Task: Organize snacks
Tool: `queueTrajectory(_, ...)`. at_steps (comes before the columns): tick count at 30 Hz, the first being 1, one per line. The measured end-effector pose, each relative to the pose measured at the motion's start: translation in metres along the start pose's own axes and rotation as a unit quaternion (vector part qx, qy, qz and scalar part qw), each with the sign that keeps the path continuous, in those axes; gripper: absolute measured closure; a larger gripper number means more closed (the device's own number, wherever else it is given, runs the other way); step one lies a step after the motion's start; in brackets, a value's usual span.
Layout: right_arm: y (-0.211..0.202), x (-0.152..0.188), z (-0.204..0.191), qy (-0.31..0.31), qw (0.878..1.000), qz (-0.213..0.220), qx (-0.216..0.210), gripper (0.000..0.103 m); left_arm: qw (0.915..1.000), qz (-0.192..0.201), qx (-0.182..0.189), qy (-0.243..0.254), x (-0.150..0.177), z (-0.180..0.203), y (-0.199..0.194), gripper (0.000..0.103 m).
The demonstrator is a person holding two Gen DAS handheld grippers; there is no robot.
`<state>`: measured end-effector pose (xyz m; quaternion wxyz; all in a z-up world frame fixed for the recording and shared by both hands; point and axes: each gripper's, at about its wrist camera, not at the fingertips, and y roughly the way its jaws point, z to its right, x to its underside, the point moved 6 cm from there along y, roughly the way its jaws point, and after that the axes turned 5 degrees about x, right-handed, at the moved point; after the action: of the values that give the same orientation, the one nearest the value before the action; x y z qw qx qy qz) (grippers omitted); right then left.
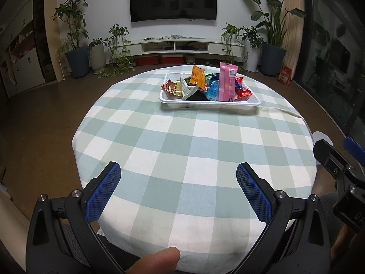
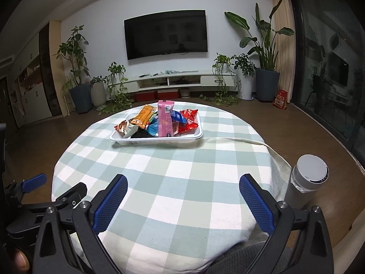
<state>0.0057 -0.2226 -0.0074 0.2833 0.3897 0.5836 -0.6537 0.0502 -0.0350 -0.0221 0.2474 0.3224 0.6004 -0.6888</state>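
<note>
I am working in a home living room: a dark television (image 2: 166,34) hangs on the white wall, a low media console (image 2: 173,81) sits below it, and potted plants (image 2: 262,68) (several) stand either side.

Both wrist cams facing shared tray (image 1: 209,103), far.
</note>
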Motion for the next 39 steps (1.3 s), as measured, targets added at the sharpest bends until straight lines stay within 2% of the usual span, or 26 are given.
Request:
queueTrajectory(14, 0.007, 0.012, -0.007, -0.009, 1.000, -0.027, 0.010, 0.002, 1.0000, -0.005, 0.002, -0.008, 0.005, -0.007, 0.006, 0.000)
queueTrajectory(39, 0.013, 0.022, -0.008, -0.017, 0.999, -0.042, 0.019, 0.002, 0.9999, -0.010, -0.002, -0.013, 0.010, -0.009, 0.012, 0.000)
